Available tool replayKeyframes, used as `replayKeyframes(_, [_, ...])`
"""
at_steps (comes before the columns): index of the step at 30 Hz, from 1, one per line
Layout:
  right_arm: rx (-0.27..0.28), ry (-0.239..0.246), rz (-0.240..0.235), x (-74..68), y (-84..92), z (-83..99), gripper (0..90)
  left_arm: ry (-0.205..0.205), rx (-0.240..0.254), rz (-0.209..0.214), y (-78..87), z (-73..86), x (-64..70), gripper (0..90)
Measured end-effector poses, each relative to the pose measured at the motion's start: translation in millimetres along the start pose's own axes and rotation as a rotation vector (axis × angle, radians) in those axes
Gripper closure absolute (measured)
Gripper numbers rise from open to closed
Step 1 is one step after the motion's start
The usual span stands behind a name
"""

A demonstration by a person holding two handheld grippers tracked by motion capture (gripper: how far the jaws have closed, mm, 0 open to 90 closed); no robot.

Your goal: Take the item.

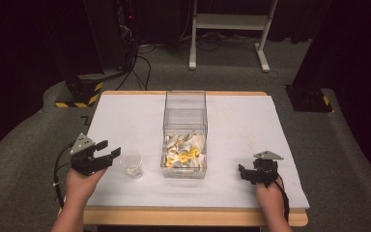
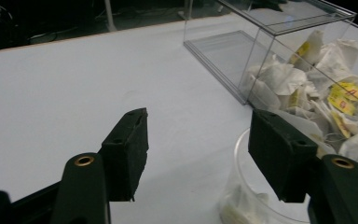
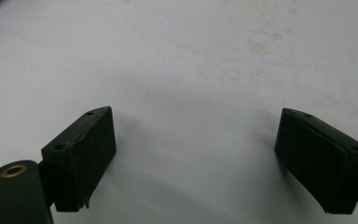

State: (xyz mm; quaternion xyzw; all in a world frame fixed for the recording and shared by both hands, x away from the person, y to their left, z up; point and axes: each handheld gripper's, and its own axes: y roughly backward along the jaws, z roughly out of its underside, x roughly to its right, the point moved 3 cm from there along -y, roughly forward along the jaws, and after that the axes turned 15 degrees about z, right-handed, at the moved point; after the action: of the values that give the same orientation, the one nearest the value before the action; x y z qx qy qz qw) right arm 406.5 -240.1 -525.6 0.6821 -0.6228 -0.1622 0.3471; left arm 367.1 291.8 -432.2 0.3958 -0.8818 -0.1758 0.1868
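High view: a white surface [image 1: 125, 116] carries a clear box [image 1: 185, 130] at its middle and a small clear cup [image 1: 132, 163] just left of the box's near end.
Clear box: long and see-through, its near half heaped with white tea bags [image 1: 183, 151], some with yellow tags; the far half looks bare.
Cup: upright on the surface, near the box but apart from it, with something pale at the bottom, seen in the left gripper view [image 2: 256, 196].
Left tool [image 1: 110, 153]: held in the left hand [image 1: 79, 186] at the near left, pointing right toward the cup; jaws apart, nothing between them, the cup rim just beside the right jaw.
Right tool [image 1: 244, 173]: held in the right hand [image 1: 269, 193] at the near right, well apart from the box.
Right gripper view: right tool [image 3: 193, 158] with jaws spread wide over bare, faintly stained surface [image 3: 191, 60], gripping nothing.
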Motion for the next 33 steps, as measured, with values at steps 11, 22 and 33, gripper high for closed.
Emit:
replayKeyframes(11, [-0.001,-0.002,0.000,-0.1,0.1,0.0,12.3,0.061,0.005,-0.064,-4.6,14.9,-35.7,29.6])
replayKeyframes(22, [-0.001,-0.002,-0.001,-0.1,0.0,0.0,12.3,0.101,-0.035,-0.113,-15.1,34.5,-58.6,27.5])
replayKeyframes(33, [-0.002,-0.003,0.000,-0.2,0.1,0.1,12.3,0.082,-0.132,-0.147,-30.4,55.8,-63.8,23.1])
